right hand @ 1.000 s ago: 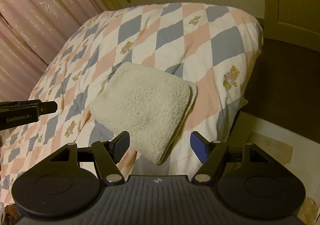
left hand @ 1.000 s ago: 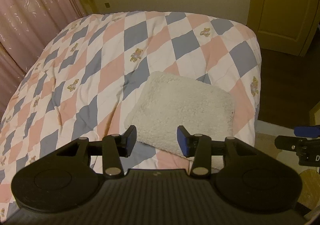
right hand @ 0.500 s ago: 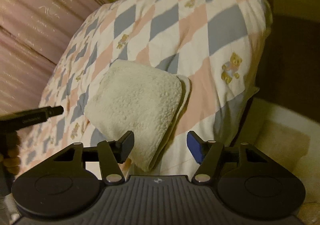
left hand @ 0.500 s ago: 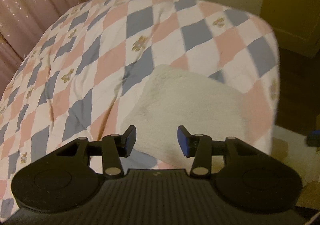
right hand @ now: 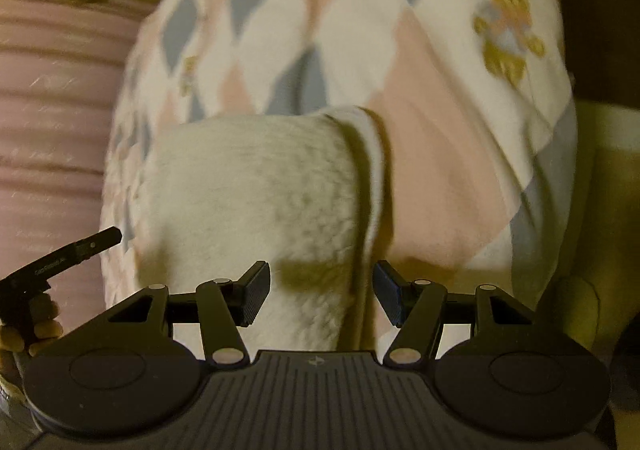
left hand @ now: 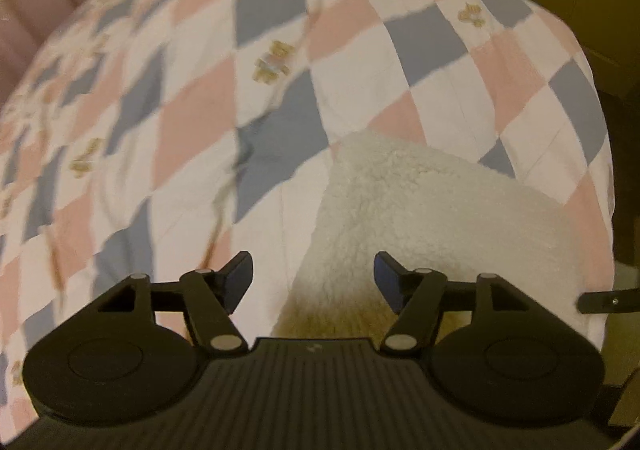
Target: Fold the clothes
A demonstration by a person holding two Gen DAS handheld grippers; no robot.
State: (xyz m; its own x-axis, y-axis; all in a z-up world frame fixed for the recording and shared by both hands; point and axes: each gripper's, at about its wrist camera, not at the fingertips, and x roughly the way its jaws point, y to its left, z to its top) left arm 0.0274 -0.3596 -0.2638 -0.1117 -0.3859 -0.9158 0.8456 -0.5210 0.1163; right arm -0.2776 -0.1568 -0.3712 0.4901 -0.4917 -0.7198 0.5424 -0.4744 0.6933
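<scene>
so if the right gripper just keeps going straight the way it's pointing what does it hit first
Most likely the folded white fleece garment, near its right-hand folded edge. The open right gripper frames it, with nothing between. Depth is hard to judge in this blurred view.

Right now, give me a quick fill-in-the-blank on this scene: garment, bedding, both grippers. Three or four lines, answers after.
1. The folded cream fleece garment lies on a quilt checked in pink, white and ____.
2. The left gripper has its jaws ____.
3. The right gripper holds ____ between its fingers.
4. The quilt is printed with small teddy ____.

Answers: grey-blue; open; nothing; bears
</scene>
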